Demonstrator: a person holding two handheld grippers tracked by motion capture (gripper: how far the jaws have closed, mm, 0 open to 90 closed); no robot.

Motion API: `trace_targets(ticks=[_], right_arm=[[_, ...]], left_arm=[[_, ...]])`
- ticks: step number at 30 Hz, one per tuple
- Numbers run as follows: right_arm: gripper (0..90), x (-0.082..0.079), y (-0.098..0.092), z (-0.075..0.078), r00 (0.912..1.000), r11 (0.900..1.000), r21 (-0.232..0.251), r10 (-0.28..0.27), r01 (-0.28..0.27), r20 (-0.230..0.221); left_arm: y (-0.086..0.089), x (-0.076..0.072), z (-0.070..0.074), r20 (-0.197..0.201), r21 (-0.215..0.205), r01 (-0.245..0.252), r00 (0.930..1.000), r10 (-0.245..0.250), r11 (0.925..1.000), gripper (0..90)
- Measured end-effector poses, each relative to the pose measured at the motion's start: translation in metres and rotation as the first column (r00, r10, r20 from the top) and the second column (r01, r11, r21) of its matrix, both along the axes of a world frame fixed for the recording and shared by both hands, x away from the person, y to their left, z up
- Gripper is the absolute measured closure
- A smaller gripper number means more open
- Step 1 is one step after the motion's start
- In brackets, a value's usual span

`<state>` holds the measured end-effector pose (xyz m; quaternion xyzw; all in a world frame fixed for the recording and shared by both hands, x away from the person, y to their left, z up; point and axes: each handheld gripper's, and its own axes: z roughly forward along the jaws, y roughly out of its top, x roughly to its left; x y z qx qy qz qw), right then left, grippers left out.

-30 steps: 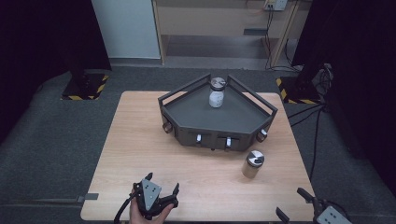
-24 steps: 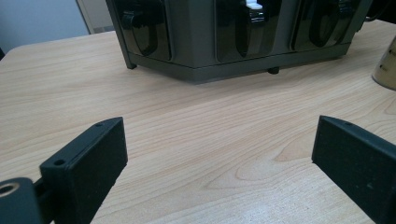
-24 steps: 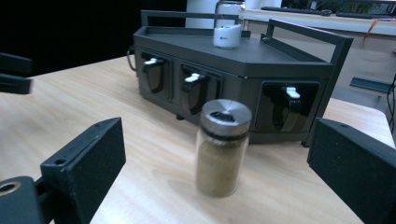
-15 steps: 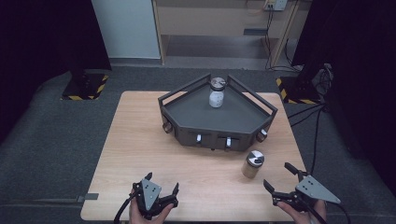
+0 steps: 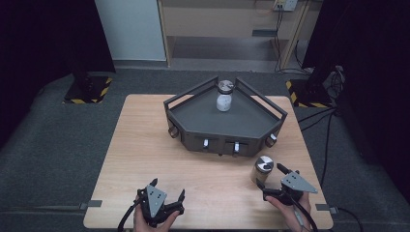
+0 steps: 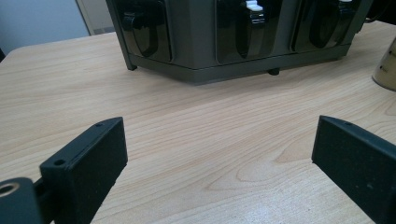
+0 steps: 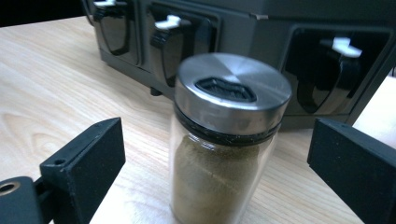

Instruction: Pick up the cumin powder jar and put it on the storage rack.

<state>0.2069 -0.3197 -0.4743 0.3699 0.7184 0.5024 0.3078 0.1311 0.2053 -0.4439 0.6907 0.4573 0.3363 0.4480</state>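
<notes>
Two spice jars: one [image 5: 224, 95] on the grey rack [image 5: 193, 113], one [image 5: 262, 168] in front of it; two grippers [image 5: 168, 191] [image 5: 272, 177]; one table [image 5: 145, 145].

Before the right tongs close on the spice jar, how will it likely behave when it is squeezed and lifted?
The spice jar looks like clear glass, so it is probably stiff but smooth and may slip between the flat black pads. It stands tall on a narrow base and could tip if one pad touches first. It is nearly full of powder under a metal lid, so probably a little heavy for its size.
</notes>
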Motion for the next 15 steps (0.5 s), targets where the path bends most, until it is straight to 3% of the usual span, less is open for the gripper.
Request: trace_targets(ticks=[4,9,15], right_arm=[[6.3,0.008,0.007,-0.009,0.9999,1.0,-0.012,-0.013,0.013,-0.006],[14.7,0.015,0.014,-0.02,0.9999,1.0,-0.018,-0.015,0.016,0.001],[27.7,0.016,0.016,-0.031,0.9986,0.999,-0.032,-0.019,0.021,0.05]], left_arm=[[0.0,0.0,0.0,0.002,-0.001,0.001,1.0,-0.001,1.0,2.1],[0.001,0.001,0.0,-0.001,-0.004,0.001,1.0,-0.001,1.0,2.1],[0.001,0.0,0.0,0.002,-0.01,0.006,1.0,-0.006,0.9999,2.1]])
